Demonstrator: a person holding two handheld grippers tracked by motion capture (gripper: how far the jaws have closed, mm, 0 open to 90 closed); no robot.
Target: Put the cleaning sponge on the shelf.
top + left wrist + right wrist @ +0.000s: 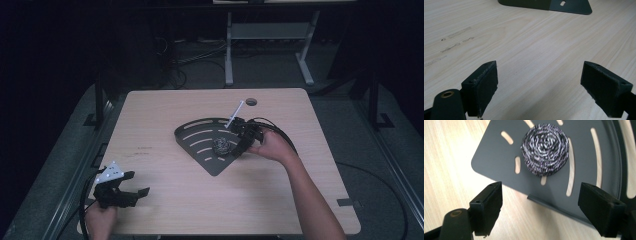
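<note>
Wooden worktop point(165, 107), left gripper point(131, 191) held near its front left corner with fingers point(482, 85) spread, right gripper point(240, 145) with fingers point(487, 206) spread at tray point(192, 127) edge, scourer point(221, 146) lying on tray beyond.

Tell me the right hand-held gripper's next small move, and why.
Probably ease the right hand-held gripper forward and down over the steel scourer. Its jaws stand open and empty, just short of it at the edge of the dark slotted shelf, where the scourer lies untouched.

Wooden table point(165, 210), floor cables point(200, 62)
</note>
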